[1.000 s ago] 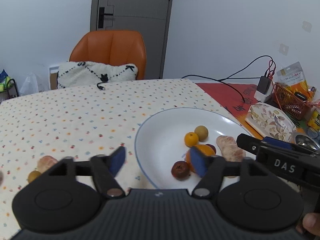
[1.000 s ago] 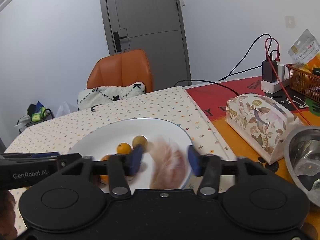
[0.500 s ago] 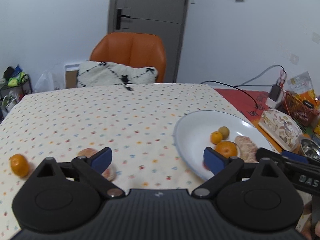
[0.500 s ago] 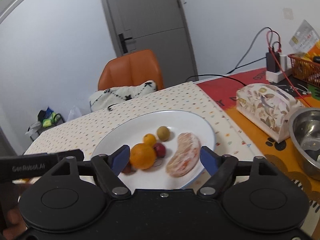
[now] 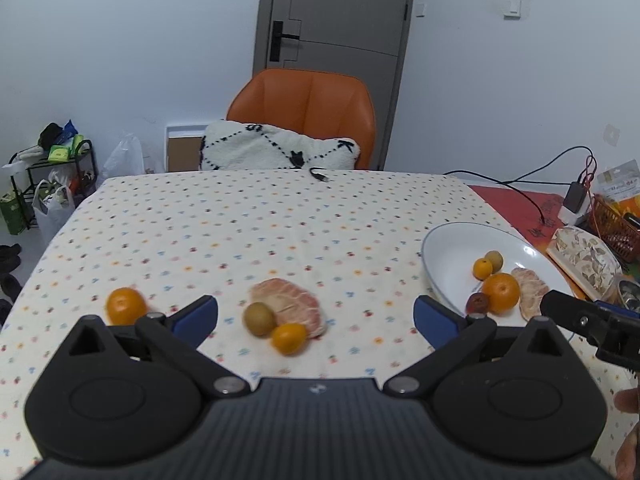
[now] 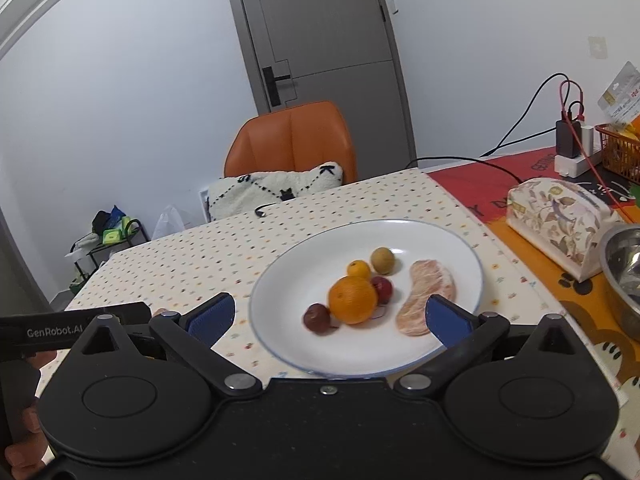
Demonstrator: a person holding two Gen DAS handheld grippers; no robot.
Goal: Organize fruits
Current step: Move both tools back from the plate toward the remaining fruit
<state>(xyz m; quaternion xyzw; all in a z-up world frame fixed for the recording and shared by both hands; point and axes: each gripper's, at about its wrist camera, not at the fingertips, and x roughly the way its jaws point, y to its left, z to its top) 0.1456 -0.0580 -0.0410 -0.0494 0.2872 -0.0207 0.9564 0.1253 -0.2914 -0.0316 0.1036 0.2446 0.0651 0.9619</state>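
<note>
Left gripper (image 5: 316, 316) spread wide and empty above the dotted tablecloth (image 5: 256, 224), aimed at three loose fruits: peeled pomelo piece (image 5: 292, 304), greenish fruit (image 5: 260, 319) and small orange (image 5: 289, 338), all touching. Another orange (image 5: 126, 306) well apart to the left. Right gripper (image 6: 328, 316) likewise spread wide, empty, over the white plate (image 6: 304, 276) with a big orange (image 6: 353, 299), pomelo slice (image 6: 426, 296) and smaller fruits.

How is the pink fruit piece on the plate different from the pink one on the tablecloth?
The plate piece is long and narrow; the cloth piece is wider and fan-shaped. The plate piece lies alone on the plate; the cloth piece has two small fruits at its front edge. Both are peeled and pink.
</note>
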